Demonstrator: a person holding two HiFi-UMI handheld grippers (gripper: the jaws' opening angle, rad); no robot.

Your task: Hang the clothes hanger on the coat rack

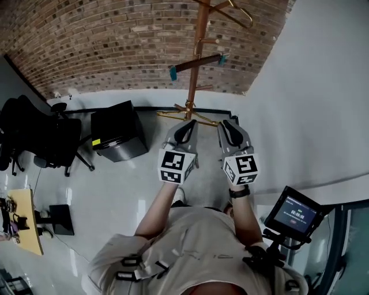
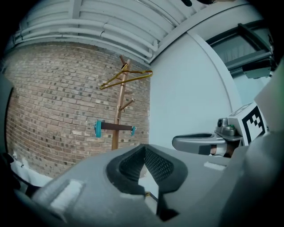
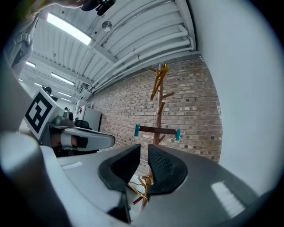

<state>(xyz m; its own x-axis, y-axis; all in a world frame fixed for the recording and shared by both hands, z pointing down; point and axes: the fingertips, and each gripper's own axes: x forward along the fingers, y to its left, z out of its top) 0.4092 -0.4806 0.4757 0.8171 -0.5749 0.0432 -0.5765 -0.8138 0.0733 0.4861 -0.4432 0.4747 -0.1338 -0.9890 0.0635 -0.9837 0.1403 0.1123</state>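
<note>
A wooden coat rack (image 1: 196,40) stands against the brick wall, with a dark crossbar (image 1: 196,62) that has teal ends. One gold hanger (image 1: 233,12) hangs from its top pegs, also visible in the left gripper view (image 2: 126,77) and the right gripper view (image 3: 157,82). A second gold hanger (image 1: 173,114) lies low by the rack's base, showing below my right jaws (image 3: 140,185). My left gripper (image 1: 187,124) and right gripper (image 1: 228,124) are held level side by side, pointing at the rack. Both are shut with nothing between the pads (image 2: 144,148) (image 3: 144,150).
A black cabinet (image 1: 118,131) stands left of the rack, and an office chair (image 1: 40,138) further left. A white wall (image 1: 323,86) runs along the right. A small screen on a stand (image 1: 294,213) is at my right side.
</note>
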